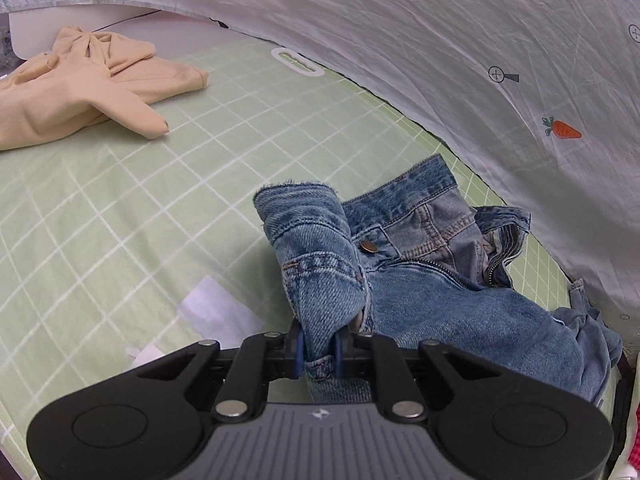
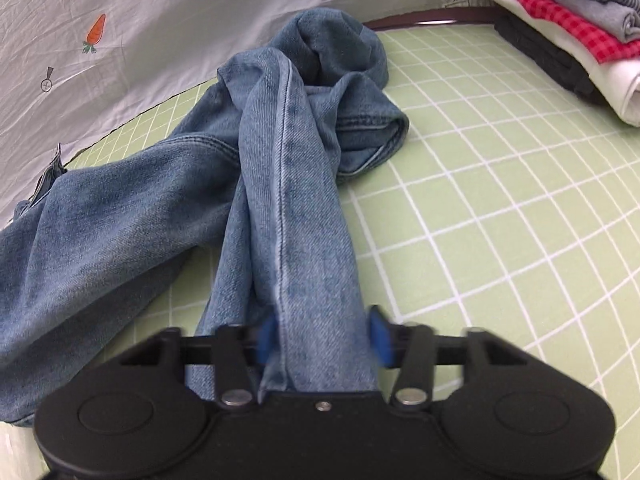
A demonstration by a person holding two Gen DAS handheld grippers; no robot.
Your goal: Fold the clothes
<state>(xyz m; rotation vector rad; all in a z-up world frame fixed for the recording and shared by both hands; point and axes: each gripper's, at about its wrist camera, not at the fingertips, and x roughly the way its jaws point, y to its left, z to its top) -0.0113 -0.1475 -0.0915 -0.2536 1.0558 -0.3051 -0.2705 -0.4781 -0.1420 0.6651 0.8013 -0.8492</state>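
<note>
The left tool (image 1: 319,346) was clenched on a bunched fold of the jeans (image 1: 432,264), near the waistband, with denim squeezed between its blue pads (image 1: 295,350). Ahead of that tool and to its right, the waistband lay open, showing the brass button (image 1: 366,246) and the unzipped fly (image 1: 502,258). The rest of the jeans spread to the tool's right over the green checked sheet (image 1: 160,216). Far ahead and to the left of the left tool a beige garment (image 1: 84,88) lay crumpled on the same sheet, well apart from the jeans. A white printed cloth (image 1: 440,60) with a carrot print (image 1: 562,129) ran along the far side, beyond the jeans.

The right tool (image 2: 322,338) was grasping one jeans leg (image 2: 296,200), the blurred blue pads (image 2: 378,336) on either side of the denim. That leg stretched straight ahead from the tool, its side seam on top, to a heap of twisted denim further on. The other leg (image 2: 100,224) lay to the tool's left on the sheet. Far ahead and to the right of the right tool, a stack of folded clothes (image 2: 568,28) sat at the edge of the sheet, including a red checked piece (image 2: 560,20).
</note>
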